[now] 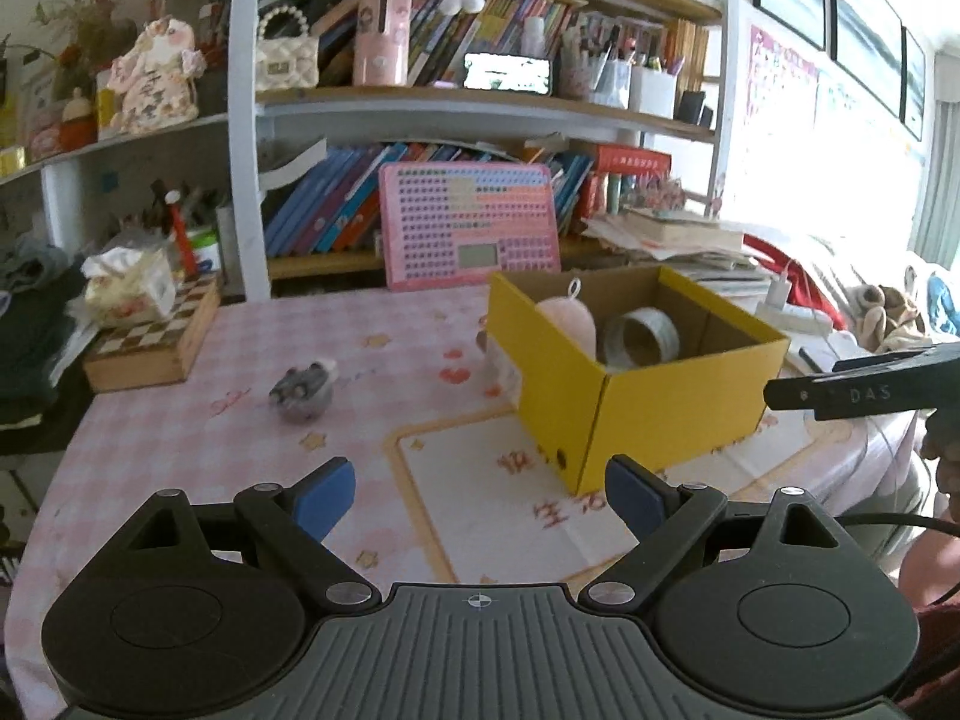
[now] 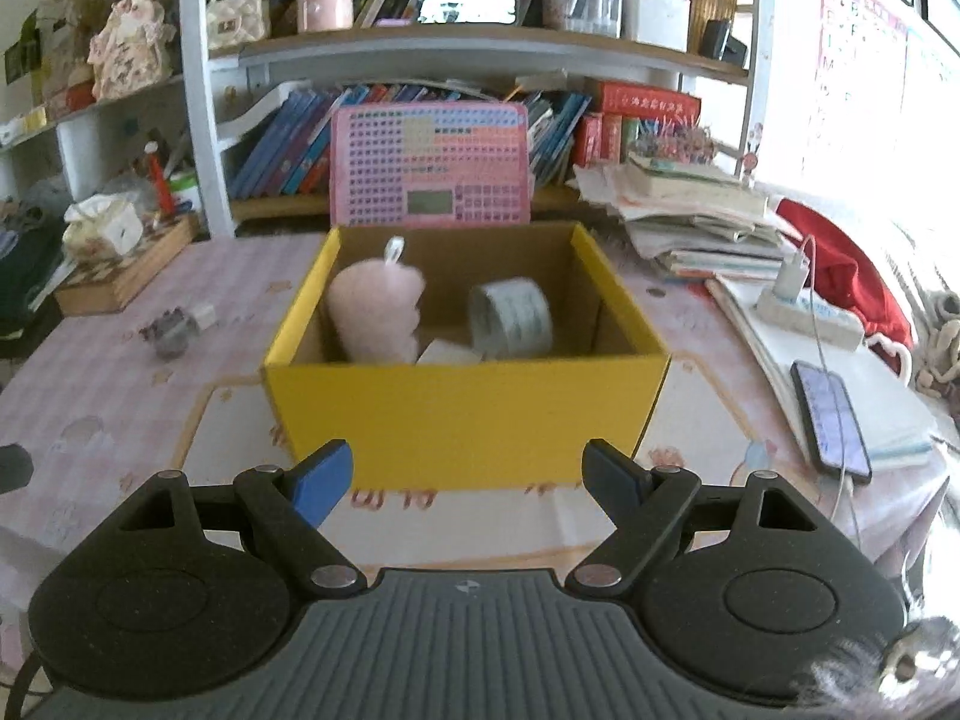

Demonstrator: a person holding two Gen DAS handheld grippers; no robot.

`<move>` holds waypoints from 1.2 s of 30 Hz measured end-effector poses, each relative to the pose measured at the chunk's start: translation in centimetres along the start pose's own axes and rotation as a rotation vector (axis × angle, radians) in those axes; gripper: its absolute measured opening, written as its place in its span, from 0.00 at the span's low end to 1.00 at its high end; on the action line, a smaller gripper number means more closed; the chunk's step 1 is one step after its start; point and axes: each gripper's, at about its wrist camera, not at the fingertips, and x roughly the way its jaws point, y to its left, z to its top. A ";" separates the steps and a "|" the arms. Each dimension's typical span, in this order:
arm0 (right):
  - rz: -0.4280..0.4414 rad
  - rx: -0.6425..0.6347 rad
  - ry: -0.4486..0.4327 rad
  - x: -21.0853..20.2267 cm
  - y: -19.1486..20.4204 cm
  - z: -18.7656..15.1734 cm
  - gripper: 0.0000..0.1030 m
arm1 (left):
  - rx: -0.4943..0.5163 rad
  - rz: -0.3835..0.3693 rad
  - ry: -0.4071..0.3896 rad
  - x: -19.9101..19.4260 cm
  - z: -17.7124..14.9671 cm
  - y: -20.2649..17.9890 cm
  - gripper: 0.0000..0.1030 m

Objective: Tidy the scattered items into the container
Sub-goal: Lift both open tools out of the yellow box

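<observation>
Both the left gripper [image 1: 480, 495] and right gripper [image 2: 465, 474] stand wide apart and empty. The yellow box [image 2: 468, 414], mid-tabletop, holds a pink plush [image 2: 375, 312] and tape roll [image 2: 510, 318]. A small grey toy [image 1: 303, 393] lies outside, toward the tabletop's left edge, near a checkered wooden box [image 1: 153, 339].

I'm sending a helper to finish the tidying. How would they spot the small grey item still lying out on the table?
Start at the yellow box on the pink checked tablecloth. To its left in the left wrist view, on open cloth between it and the checkered wooden box, sits the small grey item. It is rounded, dark grey and stands alone, unlike the pink plush and tape roll already inside the box.
</observation>
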 end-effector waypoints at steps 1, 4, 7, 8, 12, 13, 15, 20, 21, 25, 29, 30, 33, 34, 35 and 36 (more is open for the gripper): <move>0.002 -0.002 0.006 -0.2 0.4 -0.3 0.80 | -0.001 0.000 0.006 -0.2 -0.2 0.2 0.90; 0.010 -0.008 0.018 -0.6 1.4 -1.2 0.80 | 0.005 -0.003 0.018 -0.7 -0.7 0.7 0.90; 0.021 -0.004 0.033 -0.8 2.4 -1.9 0.80 | 0.012 -0.003 0.032 -1.2 -1.3 1.1 0.90; 0.028 -0.003 0.040 -0.8 2.7 -2.2 0.80 | 0.014 -0.003 0.036 -1.4 -1.5 1.3 0.90; 0.062 -0.008 0.072 -0.9 4.3 -3.0 0.80 | 0.018 0.003 0.049 -2.0 -2.1 1.9 0.90; 0.074 -0.012 0.080 -1.0 4.8 -3.2 0.80 | 0.020 0.006 0.051 -2.2 -2.2 2.1 0.90; 0.103 -0.021 0.096 -1.0 5.7 -3.5 0.80 | 0.022 0.011 0.058 -2.4 -2.4 2.4 0.90; 0.168 -0.072 0.114 -1.0 8.5 -3.6 0.80 | 0.028 0.032 0.066 -3.0 -2.8 3.4 0.90; 0.178 -0.083 0.113 -1.0 9.0 -3.6 0.80 | 0.027 0.036 0.063 -3.2 -2.9 3.6 0.90; 0.215 -0.120 0.114 -0.8 10.7 -3.4 0.80 | 0.014 0.053 0.055 -3.9 -3.1 4.6 0.90; 0.245 -0.154 0.109 -0.9 12.2 -3.1 0.80 | 0.002 0.065 0.052 -4.1 -3.1 5.5 0.90; 0.251 -0.163 0.104 -0.9 12.5 -3.0 0.80 | 0.000 0.066 0.051 -4.1 -3.0 5.7 0.90; 0.264 -0.188 0.089 -0.8 13.1 -2.7 0.80 | 0.002 0.067 0.050 -4.0 -2.9 5.9 0.90; 0.269 -0.194 0.087 -0.6 13.3 -2.5 0.80 | 0.006 0.067 0.051 -4.0 -2.8 6.0 0.90; 0.276 -0.201 0.087 -0.5 13.5 -2.4 0.80 | 0.011 0.067 0.052 -3.9 -2.8 6.0 0.90; 0.281 -0.207 0.087 -0.4 13.7 -2.3 0.79 | 0.014 0.067 0.053 -3.8 -2.7 6.0 0.90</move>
